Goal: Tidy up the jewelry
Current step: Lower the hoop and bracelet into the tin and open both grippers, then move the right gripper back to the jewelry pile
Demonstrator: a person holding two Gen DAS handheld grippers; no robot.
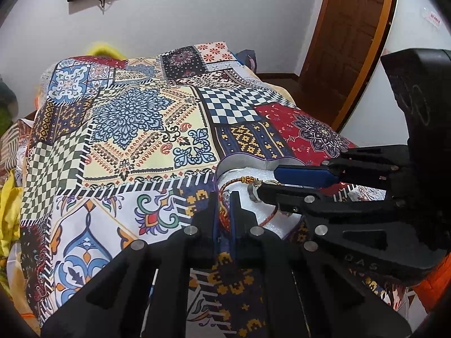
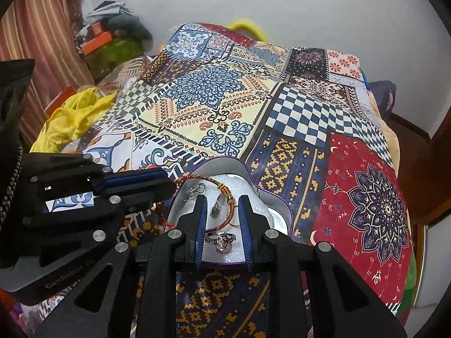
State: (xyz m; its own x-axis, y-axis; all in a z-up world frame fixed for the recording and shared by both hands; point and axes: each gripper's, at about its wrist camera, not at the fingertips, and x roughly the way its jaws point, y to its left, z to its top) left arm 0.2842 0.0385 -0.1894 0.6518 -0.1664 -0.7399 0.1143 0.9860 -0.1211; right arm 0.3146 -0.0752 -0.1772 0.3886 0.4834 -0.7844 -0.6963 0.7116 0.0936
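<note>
On the patchwork bedspread [image 2: 282,107] sits an open heart-shaped box [image 2: 270,197] with white padding holding a silver ring [image 2: 221,240] and a red-and-gold thread bracelet [image 2: 225,197] trailing over its left rim. The left gripper [image 1: 224,211], clamped tight on the bracelet's braided band, could drag the light box or snag the ring if it pulls. The right gripper [image 2: 221,222] hovers narrowly parted over the padding, straddling ring and cord, apparently gripping nothing.

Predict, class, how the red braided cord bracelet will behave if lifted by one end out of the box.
The red braided cord bracelet would probably sag limply, since it already curves loosely over the box rim. It likely weighs little, being thin. It might drag the ring lying beside it.
</note>
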